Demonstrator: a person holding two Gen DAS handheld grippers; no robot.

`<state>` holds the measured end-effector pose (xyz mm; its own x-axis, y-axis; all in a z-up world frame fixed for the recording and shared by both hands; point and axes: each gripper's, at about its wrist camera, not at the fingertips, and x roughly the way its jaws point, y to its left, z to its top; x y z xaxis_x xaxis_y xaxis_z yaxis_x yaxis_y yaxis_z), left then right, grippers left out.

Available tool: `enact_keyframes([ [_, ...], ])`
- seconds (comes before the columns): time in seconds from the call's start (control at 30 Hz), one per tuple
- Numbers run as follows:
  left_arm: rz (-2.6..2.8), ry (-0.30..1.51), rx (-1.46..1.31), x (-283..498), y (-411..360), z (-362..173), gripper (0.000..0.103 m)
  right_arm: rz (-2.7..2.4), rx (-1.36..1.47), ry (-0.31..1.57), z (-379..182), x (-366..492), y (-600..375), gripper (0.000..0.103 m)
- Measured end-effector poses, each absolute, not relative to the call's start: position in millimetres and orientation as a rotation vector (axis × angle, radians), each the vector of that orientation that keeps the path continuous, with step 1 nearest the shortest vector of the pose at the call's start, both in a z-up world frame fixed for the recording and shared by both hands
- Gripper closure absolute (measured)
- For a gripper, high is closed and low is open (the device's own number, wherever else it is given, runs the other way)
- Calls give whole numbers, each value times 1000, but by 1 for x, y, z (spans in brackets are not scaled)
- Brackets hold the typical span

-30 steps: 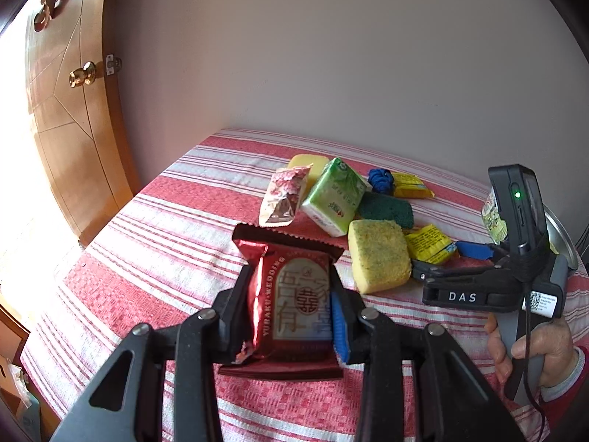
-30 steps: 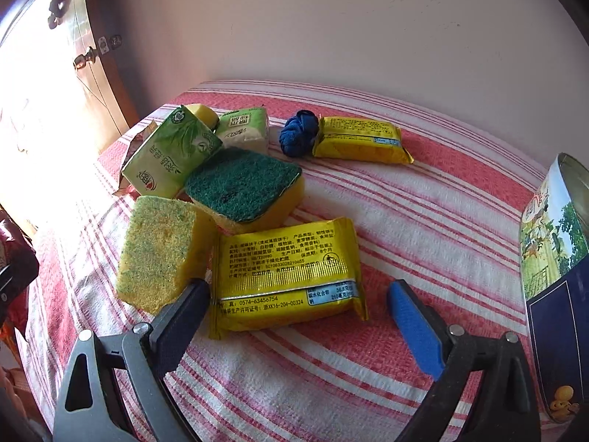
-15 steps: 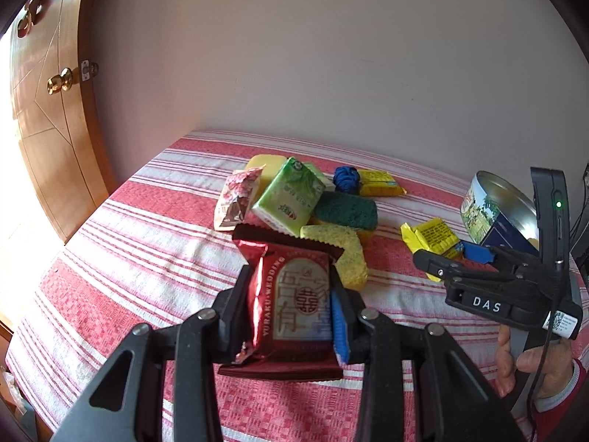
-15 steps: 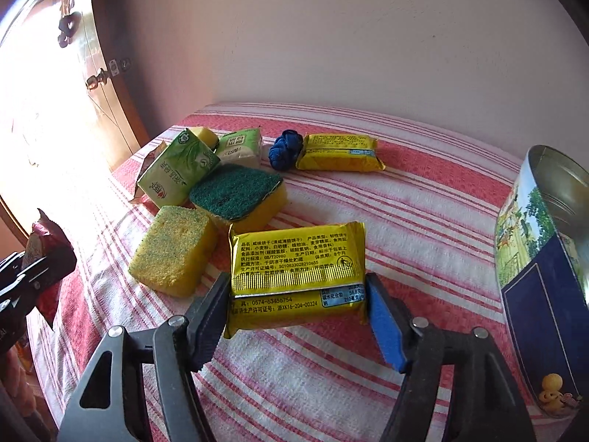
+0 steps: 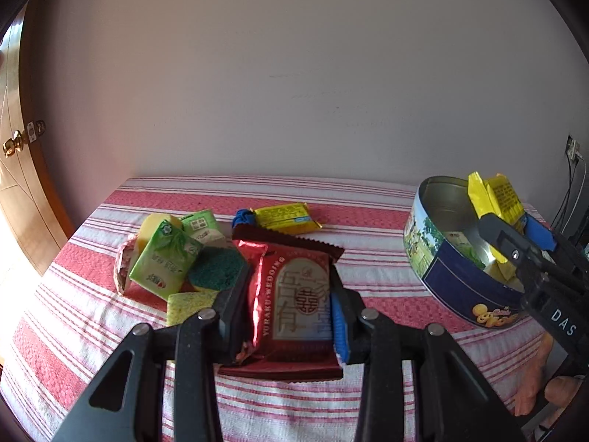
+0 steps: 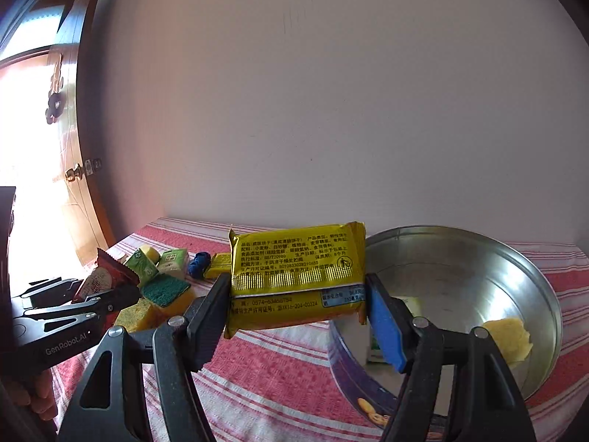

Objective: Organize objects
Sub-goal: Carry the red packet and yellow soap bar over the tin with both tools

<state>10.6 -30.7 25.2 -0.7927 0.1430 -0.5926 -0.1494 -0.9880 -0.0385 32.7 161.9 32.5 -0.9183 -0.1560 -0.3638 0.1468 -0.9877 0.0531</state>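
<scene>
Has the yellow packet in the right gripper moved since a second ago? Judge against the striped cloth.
Yes. The yellow packet, clamped in the right gripper, has been lifted off the striped cloth and carried towards the round tin.

We see that both grippers are made of black plastic. The left gripper (image 5: 291,316) has 2 angled arms with round silver screws, 1 black ribbed finger and 1 finger with a blue pad (image 5: 338,326). On its side we read "GenRobot.AI" in white. The right gripper (image 6: 298,316) has the same build, with a blue pad (image 6: 384,326), silver screws and white "DAS" letters on its body.
</scene>
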Motion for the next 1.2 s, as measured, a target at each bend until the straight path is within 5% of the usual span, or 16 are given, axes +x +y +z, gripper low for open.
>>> enact_keyframes([
  [0.73, 2689, 162, -854, -14, 125, 29, 66, -3248, 511, -75, 41, 36, 310, 31],
  [1.2, 2669, 212, -870, -32, 176, 11, 66, -3336, 633, -31, 34, 6, 315, 31],
])
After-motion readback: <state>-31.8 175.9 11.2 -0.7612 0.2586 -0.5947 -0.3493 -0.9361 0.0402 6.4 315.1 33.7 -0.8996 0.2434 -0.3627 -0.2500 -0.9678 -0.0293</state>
